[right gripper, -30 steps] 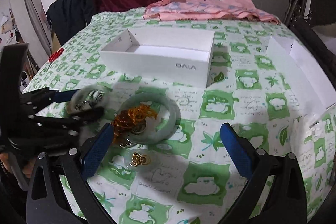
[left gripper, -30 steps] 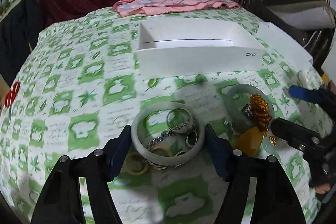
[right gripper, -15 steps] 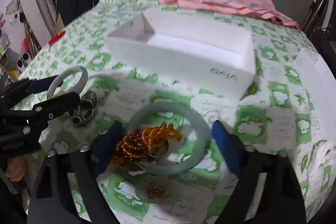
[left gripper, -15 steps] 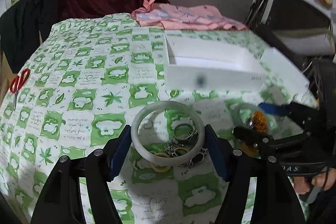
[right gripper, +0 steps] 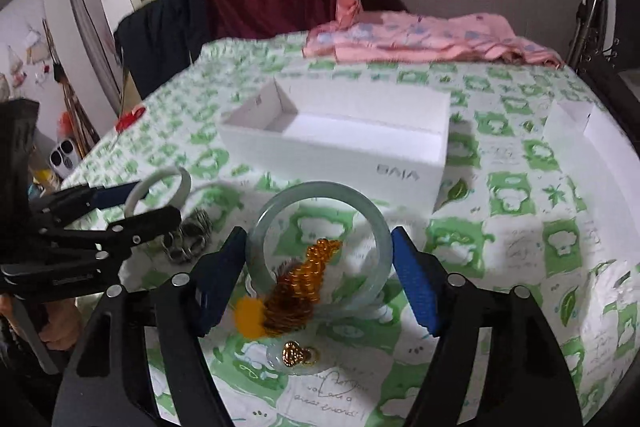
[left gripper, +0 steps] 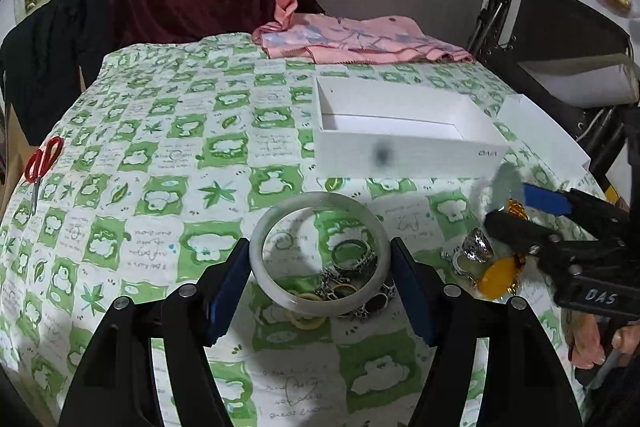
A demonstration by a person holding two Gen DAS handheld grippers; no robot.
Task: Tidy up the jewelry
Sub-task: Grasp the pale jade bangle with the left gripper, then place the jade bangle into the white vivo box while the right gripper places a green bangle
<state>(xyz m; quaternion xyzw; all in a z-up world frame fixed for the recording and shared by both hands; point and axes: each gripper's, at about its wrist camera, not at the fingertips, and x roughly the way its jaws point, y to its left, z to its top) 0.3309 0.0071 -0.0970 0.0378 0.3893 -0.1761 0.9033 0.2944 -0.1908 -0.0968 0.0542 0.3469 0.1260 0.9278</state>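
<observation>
My left gripper [left gripper: 319, 273] is shut on a pale white-green bangle [left gripper: 260, 247], held a little above the green-checked cloth. Rings and a chain [left gripper: 352, 277] lie on the cloth below it. My right gripper [right gripper: 318, 273] is shut on a translucent grey-green bangle [right gripper: 382, 223], lifted and tilted. An amber bead strand [right gripper: 304, 283] with an orange pendant [right gripper: 249, 311] shows through it. A gold charm [right gripper: 298, 353] lies on the cloth. The open white box [left gripper: 400, 147] stands behind; it also shows in the right wrist view [right gripper: 344, 147].
A white box lid [right gripper: 592, 143] lies at the right. A pink cloth [left gripper: 360, 41] is at the table's far side. Red scissors [left gripper: 40, 163] lie near the left edge. A folded black chair [left gripper: 560, 39] stands beyond the right edge.
Both grippers have risen with their bangles in hold. The right gripper closed in on the grey-green bangle and lifted it off the bead strand; the left bangle rose off the rings.
</observation>
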